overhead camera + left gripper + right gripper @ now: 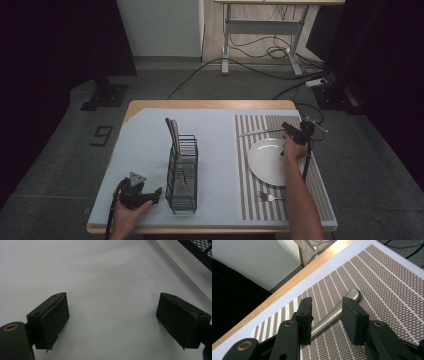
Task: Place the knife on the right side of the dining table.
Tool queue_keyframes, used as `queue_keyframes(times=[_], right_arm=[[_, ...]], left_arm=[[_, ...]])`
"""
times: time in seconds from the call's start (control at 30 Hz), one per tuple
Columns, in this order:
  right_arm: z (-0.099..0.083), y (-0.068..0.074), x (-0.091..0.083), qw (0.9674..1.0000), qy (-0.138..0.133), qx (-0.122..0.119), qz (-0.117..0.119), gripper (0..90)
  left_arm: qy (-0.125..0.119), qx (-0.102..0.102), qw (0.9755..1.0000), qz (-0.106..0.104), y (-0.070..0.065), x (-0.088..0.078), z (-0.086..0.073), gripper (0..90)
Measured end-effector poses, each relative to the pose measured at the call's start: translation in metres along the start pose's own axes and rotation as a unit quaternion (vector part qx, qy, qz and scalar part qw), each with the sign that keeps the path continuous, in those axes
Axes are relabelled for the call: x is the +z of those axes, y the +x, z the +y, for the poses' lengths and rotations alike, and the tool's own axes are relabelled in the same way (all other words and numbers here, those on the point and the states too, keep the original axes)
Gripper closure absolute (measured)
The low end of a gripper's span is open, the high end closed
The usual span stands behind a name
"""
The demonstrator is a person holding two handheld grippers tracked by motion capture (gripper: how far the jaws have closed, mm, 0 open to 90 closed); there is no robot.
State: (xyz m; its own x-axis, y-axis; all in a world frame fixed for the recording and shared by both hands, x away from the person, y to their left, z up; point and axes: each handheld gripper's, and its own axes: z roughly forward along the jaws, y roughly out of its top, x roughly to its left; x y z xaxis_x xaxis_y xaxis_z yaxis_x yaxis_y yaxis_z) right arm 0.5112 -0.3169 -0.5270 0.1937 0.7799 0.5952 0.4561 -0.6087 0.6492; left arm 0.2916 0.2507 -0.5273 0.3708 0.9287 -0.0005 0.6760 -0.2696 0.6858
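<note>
R claw (325, 315) is half open w/ the knife (337, 312) handle between its jaws on the striped mat (382, 290), L claw (112, 315) wide & empty; knife could slip if squeezed crooked.

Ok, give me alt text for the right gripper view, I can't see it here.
The right hand-held gripper, jaws open, straddles a metal utensil handle lying on a brown striped placemat. Past the mat run the table's wooden edge and a dark background.

Left hand-held gripper (156, 194) rests low beside the wire rack (182, 172), jaws spread wide; right hand-held gripper (286, 127), beyond it, stands half-open.
</note>
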Motion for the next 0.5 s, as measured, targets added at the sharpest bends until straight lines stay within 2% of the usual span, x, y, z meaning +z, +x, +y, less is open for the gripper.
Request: queue_keyframes(times=[0.2, 0.43, 0.5], right_arm=[[0.0022, -0.0024, -0.0031, 0.9999, 0.001, 0.007, -0.008, 59.0], [0.0078, -0.0019, -0.0083, 0.9998, -0.011, -0.014, -0.011, 58.1], [0.0091, 0.0030, -0.0083, 0.9994, -0.007, -0.033, -0.008, 57.3]], left_arm=[[0.000, 0.000, 1.0000, 0.000, 0.0000, -0.0001, -0.0001, 10.7], [0.000, 0.000, 1.0000, 0.000, -0.0001, 0.0000, 0.0000, 10.7], [0.001, 0.001, 1.0000, 0.000, 0.0000, 0.0000, 0.0001, 10.7]])
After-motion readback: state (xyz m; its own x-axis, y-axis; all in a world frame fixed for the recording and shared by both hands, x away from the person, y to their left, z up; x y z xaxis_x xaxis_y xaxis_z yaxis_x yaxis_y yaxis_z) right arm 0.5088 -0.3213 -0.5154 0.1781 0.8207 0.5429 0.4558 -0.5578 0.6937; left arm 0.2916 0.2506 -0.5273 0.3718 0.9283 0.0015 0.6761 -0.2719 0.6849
